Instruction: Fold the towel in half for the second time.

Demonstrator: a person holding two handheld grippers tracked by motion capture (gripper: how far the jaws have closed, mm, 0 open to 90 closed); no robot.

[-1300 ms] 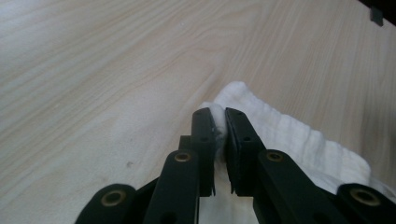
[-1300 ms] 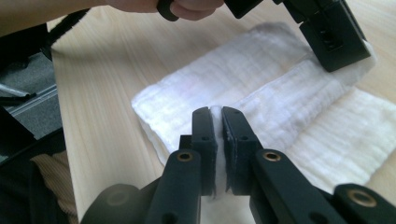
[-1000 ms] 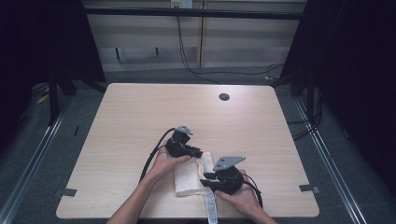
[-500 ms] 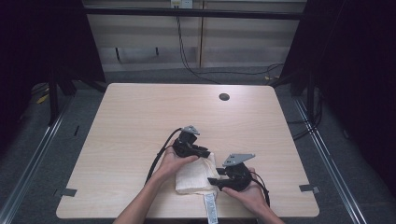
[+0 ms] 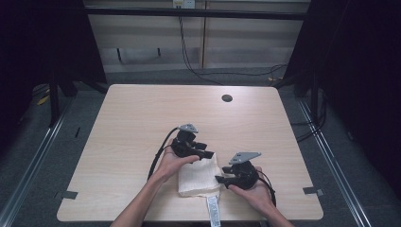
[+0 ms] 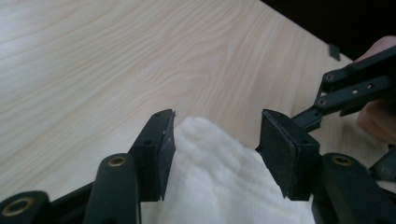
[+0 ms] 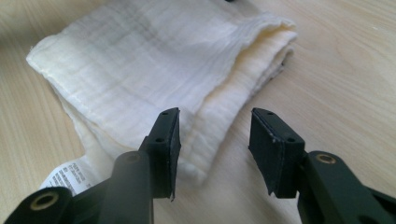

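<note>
table [image 5: 142, 118] far half: bare, free | near edge: folded cloth [image 5: 198, 177] between both grippers

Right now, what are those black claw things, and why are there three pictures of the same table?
Those claws are grippers, hand tools with two black jaws. A person holds one in each hand: the left gripper and the right gripper. One picture comes from a camera high above the wooden table. The other two come from little cameras riding on each gripper, looking along its jaws. On the table lies a folded cream cloth with a white label sticking out. Both grippers are open. Nothing is held yet. In the left gripper view a corner of the cloth sits between the jaws. In the right gripper view the jaws stand at the cloth's folded edge.
</note>
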